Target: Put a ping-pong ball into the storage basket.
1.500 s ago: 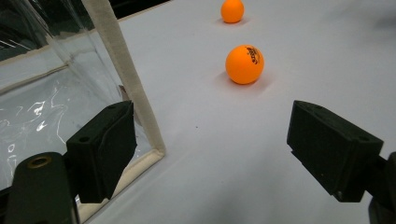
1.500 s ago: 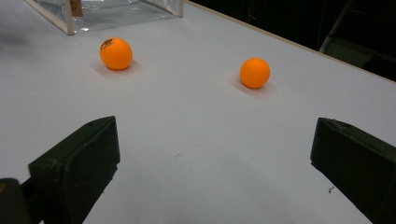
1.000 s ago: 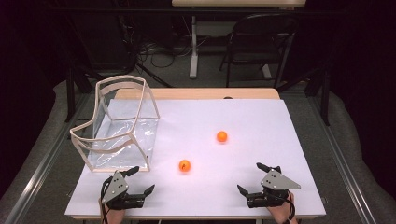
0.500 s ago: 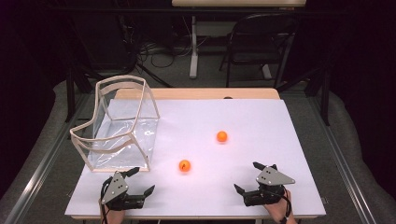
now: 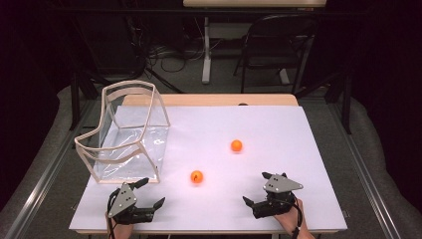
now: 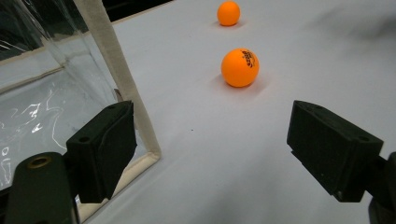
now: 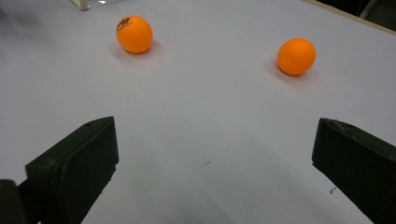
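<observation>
High view: two orange balls (image 5: 197,177) (image 5: 236,145) lie loose on the white surface (image 5: 278,124) — neither in the clear bin (image 5: 130,134). Left gripper (image 5: 146,200) and right gripper (image 5: 256,191) rest near the front edge, jaws apart, empty — nothing grasped yet.

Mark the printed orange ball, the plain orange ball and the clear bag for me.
printed orange ball (image 6: 239,67), left gripper view, centre of its front.
plain orange ball (image 7: 296,56), right gripper view, middle of the ball.
clear bag (image 5: 130,144), high view, its transparent front wall.
</observation>
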A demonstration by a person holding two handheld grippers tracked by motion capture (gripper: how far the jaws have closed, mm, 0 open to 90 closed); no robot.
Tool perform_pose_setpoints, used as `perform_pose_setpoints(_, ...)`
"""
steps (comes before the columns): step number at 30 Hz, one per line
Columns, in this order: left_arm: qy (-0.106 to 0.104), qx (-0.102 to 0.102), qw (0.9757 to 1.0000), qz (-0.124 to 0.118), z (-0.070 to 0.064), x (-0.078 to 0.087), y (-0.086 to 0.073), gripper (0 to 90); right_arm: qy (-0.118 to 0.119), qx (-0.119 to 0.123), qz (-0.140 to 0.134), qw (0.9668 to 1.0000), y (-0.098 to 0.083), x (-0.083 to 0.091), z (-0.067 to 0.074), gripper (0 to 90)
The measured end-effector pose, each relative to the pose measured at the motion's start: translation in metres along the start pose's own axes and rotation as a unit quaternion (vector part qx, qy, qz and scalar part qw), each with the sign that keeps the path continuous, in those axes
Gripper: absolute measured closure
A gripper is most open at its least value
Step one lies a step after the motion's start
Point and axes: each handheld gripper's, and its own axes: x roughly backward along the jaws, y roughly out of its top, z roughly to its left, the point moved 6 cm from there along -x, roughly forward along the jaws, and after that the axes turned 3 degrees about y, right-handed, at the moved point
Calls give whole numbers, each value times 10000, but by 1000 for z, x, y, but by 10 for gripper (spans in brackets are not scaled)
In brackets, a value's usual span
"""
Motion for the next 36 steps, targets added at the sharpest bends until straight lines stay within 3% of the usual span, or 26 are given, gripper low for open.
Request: perform_pose_setpoints(36,-29,-38,10000,-33,0,0,3,157,496,167,521,9973,22,-42,20,0)
